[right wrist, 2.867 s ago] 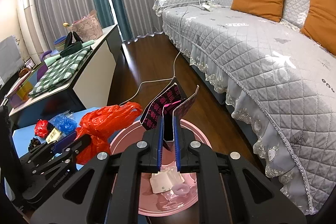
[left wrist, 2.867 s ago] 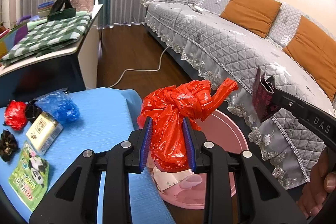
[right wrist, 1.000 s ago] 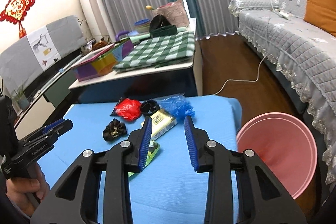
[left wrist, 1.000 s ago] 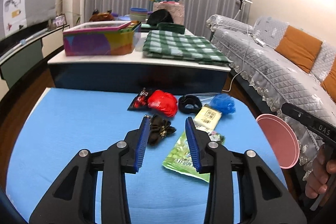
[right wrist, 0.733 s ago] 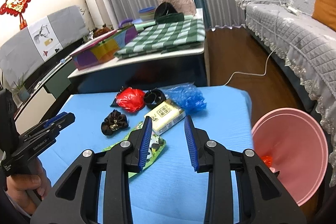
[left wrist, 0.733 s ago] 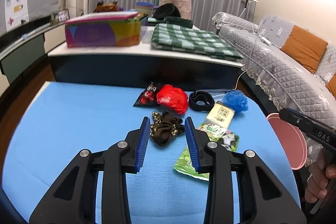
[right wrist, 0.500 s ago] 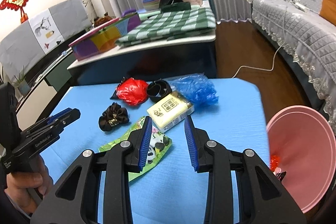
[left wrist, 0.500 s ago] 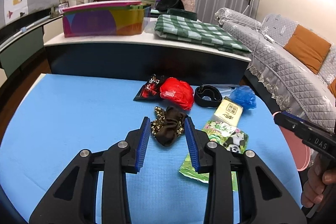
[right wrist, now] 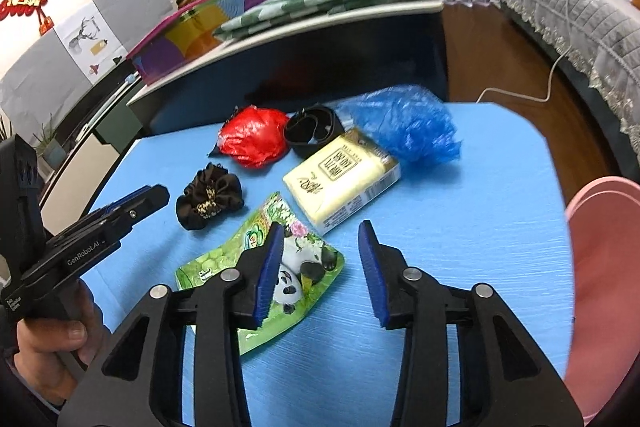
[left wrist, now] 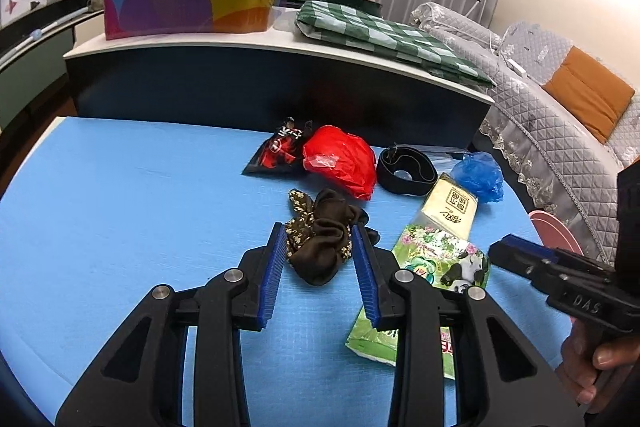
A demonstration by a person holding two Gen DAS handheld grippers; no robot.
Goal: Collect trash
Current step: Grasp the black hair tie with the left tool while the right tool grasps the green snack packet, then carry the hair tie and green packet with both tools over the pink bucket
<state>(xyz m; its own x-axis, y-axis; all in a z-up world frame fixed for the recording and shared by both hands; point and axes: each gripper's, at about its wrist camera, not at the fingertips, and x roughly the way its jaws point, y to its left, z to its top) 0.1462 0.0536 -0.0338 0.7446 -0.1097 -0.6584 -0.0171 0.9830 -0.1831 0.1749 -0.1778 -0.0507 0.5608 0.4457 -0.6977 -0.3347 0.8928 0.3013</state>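
Left wrist view: left hand-held gripper (left wrist: 320, 251) released, jaws straddling dark scrunchie (left wrist: 320, 239) on blue counter (left wrist: 120, 207); pads not pressing. Red bag (left wrist: 342, 161) at 12 o'clock.

Right wrist view: right hand-held gripper (right wrist: 320, 259) empty, jaws opening over panda wrapper (right wrist: 296, 263). Tissue pack (right wrist: 340, 179) at 12, pink bin (right wrist: 600, 267) at 3.

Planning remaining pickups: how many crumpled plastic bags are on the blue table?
2: red bag at the far edge, left of the black band; blue bag to its right, behind the yellow pack. None visibly hidden.
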